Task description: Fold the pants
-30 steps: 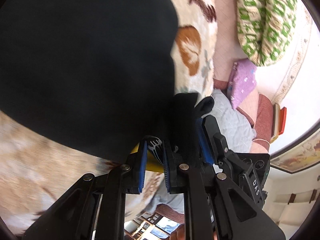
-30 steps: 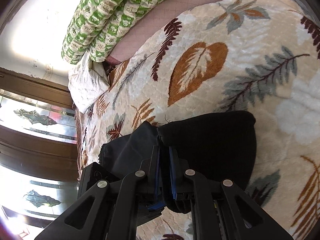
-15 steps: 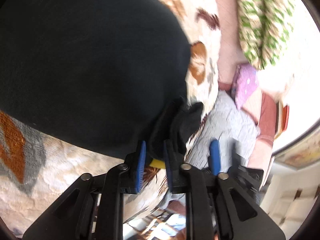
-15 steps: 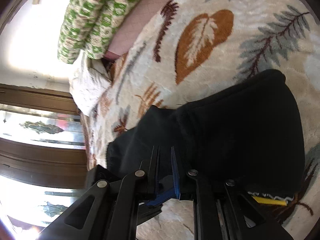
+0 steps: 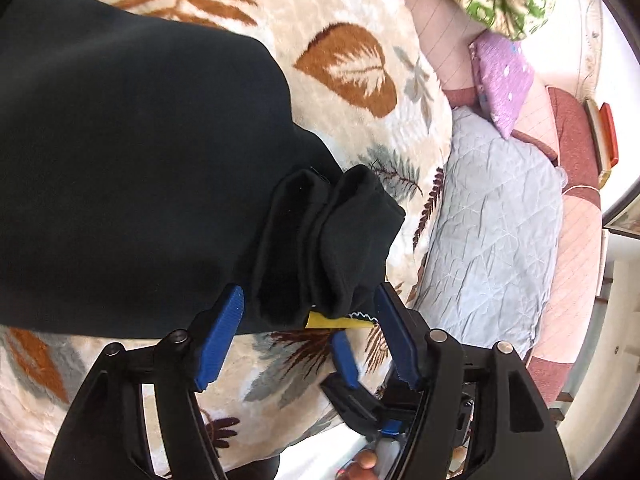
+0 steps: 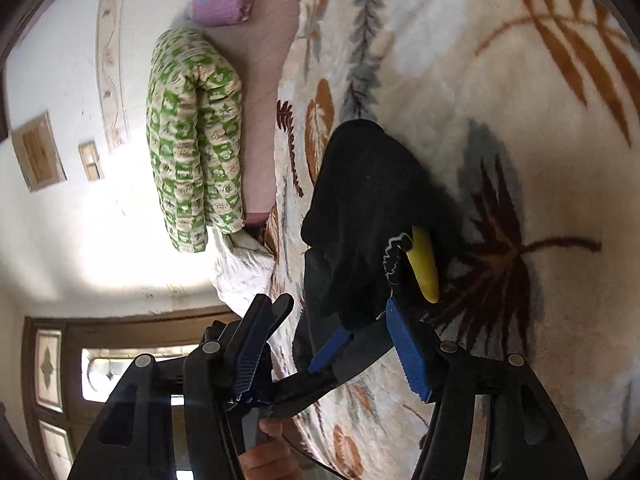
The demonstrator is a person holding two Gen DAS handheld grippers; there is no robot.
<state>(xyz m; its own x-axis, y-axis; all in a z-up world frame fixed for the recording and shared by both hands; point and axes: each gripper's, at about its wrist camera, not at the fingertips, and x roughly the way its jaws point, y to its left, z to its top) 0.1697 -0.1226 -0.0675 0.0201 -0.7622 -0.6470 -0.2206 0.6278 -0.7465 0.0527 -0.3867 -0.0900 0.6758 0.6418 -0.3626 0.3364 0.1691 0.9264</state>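
Black pants (image 5: pixel 132 168) lie folded on a cream blanket with leaf prints (image 5: pixel 352 12). Their bunched end (image 5: pixel 320 248) carries a yellow label (image 5: pixel 340 322) and reaches in between the blue pads (image 5: pixel 220 344) of my left gripper (image 5: pixel 308 340). Its jaws are opening and the pads stand clear of the cloth. In the right wrist view the pants (image 6: pixel 368 208) and the label (image 6: pixel 424 268) lie just ahead of my right gripper (image 6: pixel 328 356). Those jaws are opening too, and nothing is pressed between them. The two grippers sit close together at the same end.
A green patterned folded quilt (image 6: pixel 196 140) and a purple pillow (image 5: pixel 500 76) lie at the bed's far side. A grey quilted pillow (image 5: pixel 488 248) sits beside the blanket. A white cloth (image 6: pixel 244 276) and a glazed wooden door (image 6: pixel 52 380) are beyond. A person's fingers (image 6: pixel 264 456) hold the handle.
Both grippers were shut on the pants' bunched end and have let go. The pants now rest on the blanket. The right gripper has rolled and dropped lower.
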